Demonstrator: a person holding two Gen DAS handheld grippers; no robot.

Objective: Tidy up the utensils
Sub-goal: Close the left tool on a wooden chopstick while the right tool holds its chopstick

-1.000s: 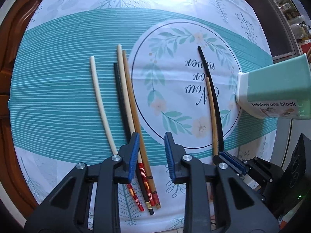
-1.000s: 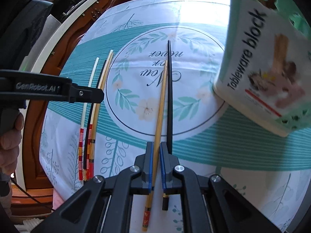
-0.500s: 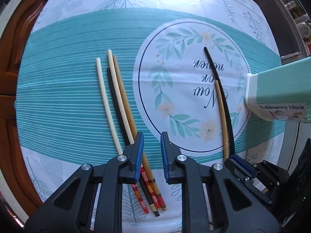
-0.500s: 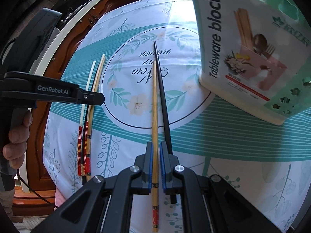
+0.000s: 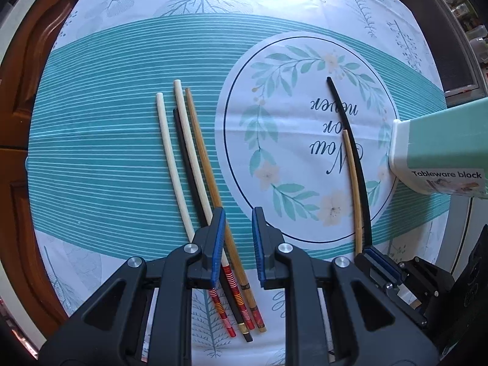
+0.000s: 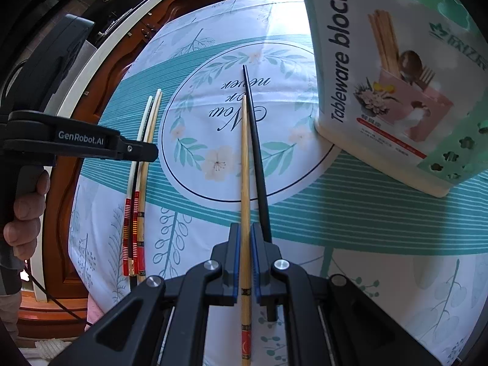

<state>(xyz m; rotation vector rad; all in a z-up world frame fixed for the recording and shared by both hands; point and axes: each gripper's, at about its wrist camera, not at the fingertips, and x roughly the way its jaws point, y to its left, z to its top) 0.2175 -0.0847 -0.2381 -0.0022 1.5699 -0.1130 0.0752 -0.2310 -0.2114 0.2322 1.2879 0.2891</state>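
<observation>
- The right gripper pinched 1 bamboo chopstick; a black chopstick lay just beside it.
- The tableware block box stood right of them on the tablecloth.

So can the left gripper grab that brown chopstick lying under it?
Probably yes: the left gripper hangs right over the brown chopstick, jaws apart, nothing covering it, though its neighbours lie very close.
</observation>
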